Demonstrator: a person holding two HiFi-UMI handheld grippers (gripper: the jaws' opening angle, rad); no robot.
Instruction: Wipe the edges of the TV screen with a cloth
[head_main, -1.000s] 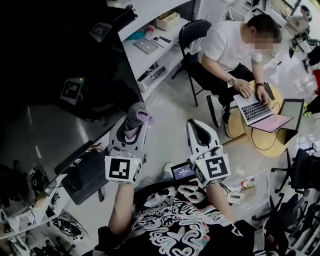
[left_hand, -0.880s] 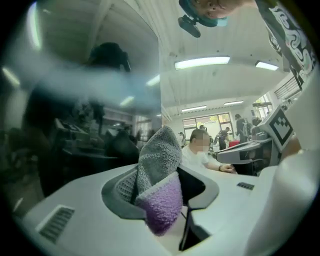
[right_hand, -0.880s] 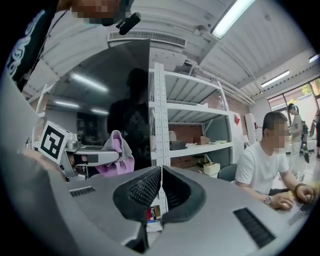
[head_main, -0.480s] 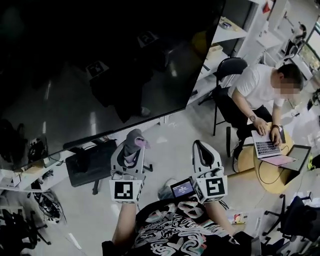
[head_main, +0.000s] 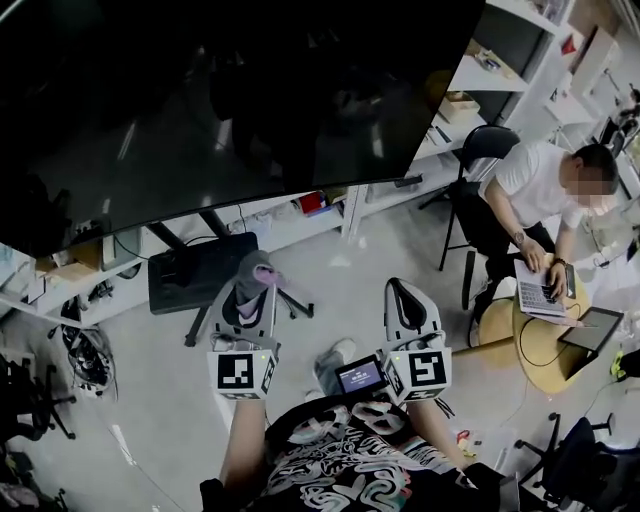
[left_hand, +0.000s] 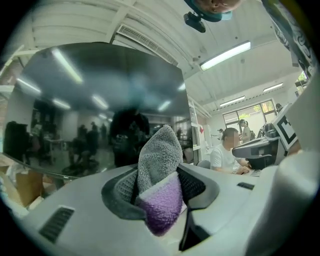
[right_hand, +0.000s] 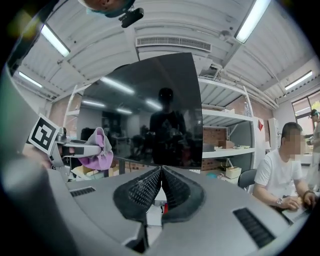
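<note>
- Sticking out of the left gripper's (head_main: 250, 287) fingers is the cloth (left_hand: 159, 172). It's grey, with a purple fold on the near side, and the fingers are clamped tight on its lower half.
- The cloth's long axis runs along the fingers. Its grey tip pokes out forward and up toward the TV screen (head_main: 230, 100), and the purple bit sits closer to the gripper body.
- The cloth is not touching the screen. In the head view it hangs over the floor, short of the screen's lower edge.
- That screen is big, dark and glossy, with ceiling lights reflected in it. In the head view its bottom edge runs on a slant from lower left up to upper right.
- Left forearm is bare and reaches straight out from the body, with the gripper roughly level and its marker cube nearest the person.
- The right gripper (head_main: 406, 292) is held just beside it at about the same height, pointing the same way. Its fingers are pressed together with nothing between them.
- A small lit display (head_main: 360, 376) sits between the two grippers, close to the chest.
- Under the screen there's a black stand (head_main: 200, 275) on the floor.
- Off to the right, well apart from all this, a seated person (head_main: 535, 195) types on a laptop (head_main: 538, 292) at a round counter (head_main: 545, 355). White shelves (head_main: 480, 72) are behind them.
</note>
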